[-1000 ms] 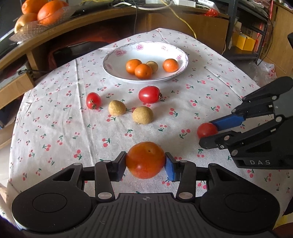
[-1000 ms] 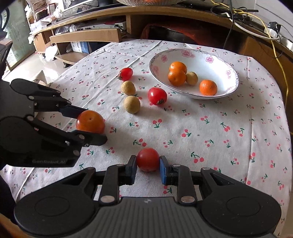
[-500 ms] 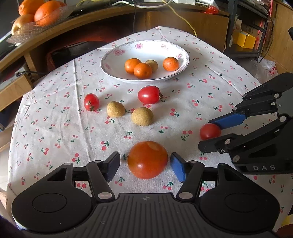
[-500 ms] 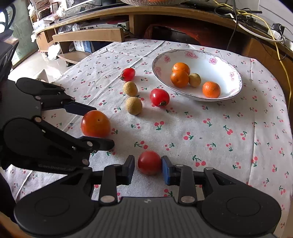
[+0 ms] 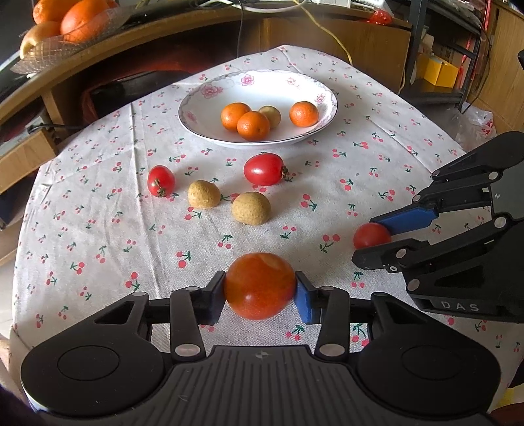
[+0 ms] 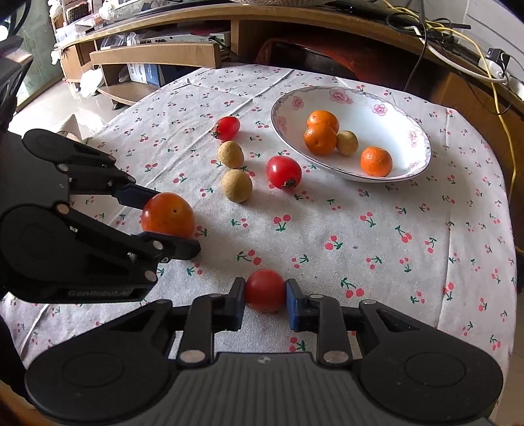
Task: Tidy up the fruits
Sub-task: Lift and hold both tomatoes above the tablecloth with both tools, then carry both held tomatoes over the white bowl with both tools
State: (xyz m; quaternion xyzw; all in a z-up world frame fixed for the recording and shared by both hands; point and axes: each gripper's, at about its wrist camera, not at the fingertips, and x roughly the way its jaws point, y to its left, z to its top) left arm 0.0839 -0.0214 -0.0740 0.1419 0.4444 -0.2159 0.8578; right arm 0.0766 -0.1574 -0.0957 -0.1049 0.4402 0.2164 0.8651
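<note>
Facing the fruit basket (image 5: 62, 29): left wrist only.

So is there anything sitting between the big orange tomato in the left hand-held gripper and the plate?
Yes. Two brown longans and a red tomato lie on the cloth between the orange tomato and the plate.

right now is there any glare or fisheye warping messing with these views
Left wrist view: a pale glare patch on the orange tomato, table edge bowed by the fisheye, all sharp. Right wrist view: bright floor at upper left, soft shadows beside the fruit, shelf edges curved.
</note>
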